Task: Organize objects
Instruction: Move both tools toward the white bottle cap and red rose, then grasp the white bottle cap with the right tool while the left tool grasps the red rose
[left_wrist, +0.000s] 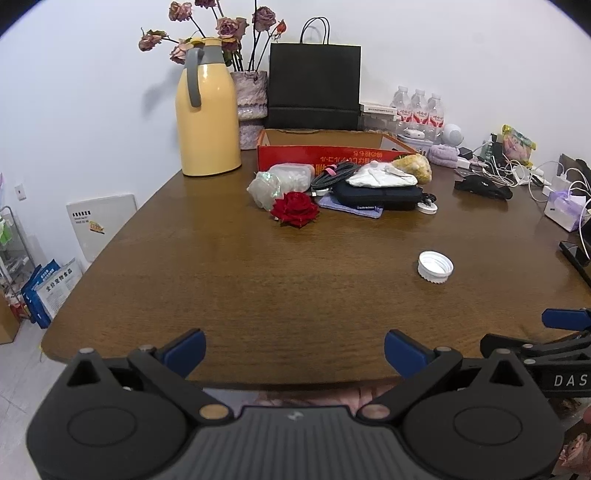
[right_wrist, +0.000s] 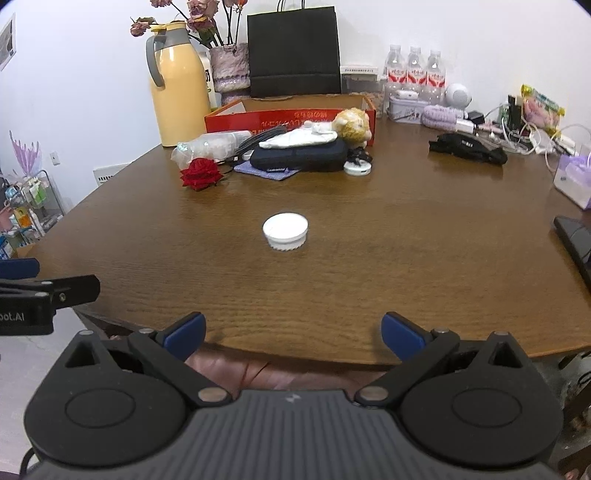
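A white ribbed cap (left_wrist: 435, 266) (right_wrist: 285, 231) lies alone on the brown table (left_wrist: 258, 280) (right_wrist: 406, 240). Farther back is a pile: a red rose (left_wrist: 295, 208) (right_wrist: 200, 173), a clear plastic bag (left_wrist: 282, 182) (right_wrist: 210, 144), a dark zip pouch (left_wrist: 376, 194) (right_wrist: 299, 157), a coiled cable (left_wrist: 334, 173), a white cloth (left_wrist: 382, 177) (right_wrist: 299, 138) and a yellow plush toy (left_wrist: 413, 166) (right_wrist: 352, 122). Behind it stands an open red box (left_wrist: 317, 155) (right_wrist: 280, 120). My left gripper (left_wrist: 294, 350) and right gripper (right_wrist: 293, 334) hang open over the near table edge, both empty.
A yellow thermos (left_wrist: 207, 110) (right_wrist: 177, 88), a vase of dried flowers (left_wrist: 251, 99), a black paper bag (left_wrist: 314, 85) (right_wrist: 293, 51) and water bottles (left_wrist: 419, 109) (right_wrist: 415, 75) line the back wall. Chargers and cables (left_wrist: 517, 173) (right_wrist: 517, 129) clutter the right side. A dark device (right_wrist: 576, 240) lies at the right edge.
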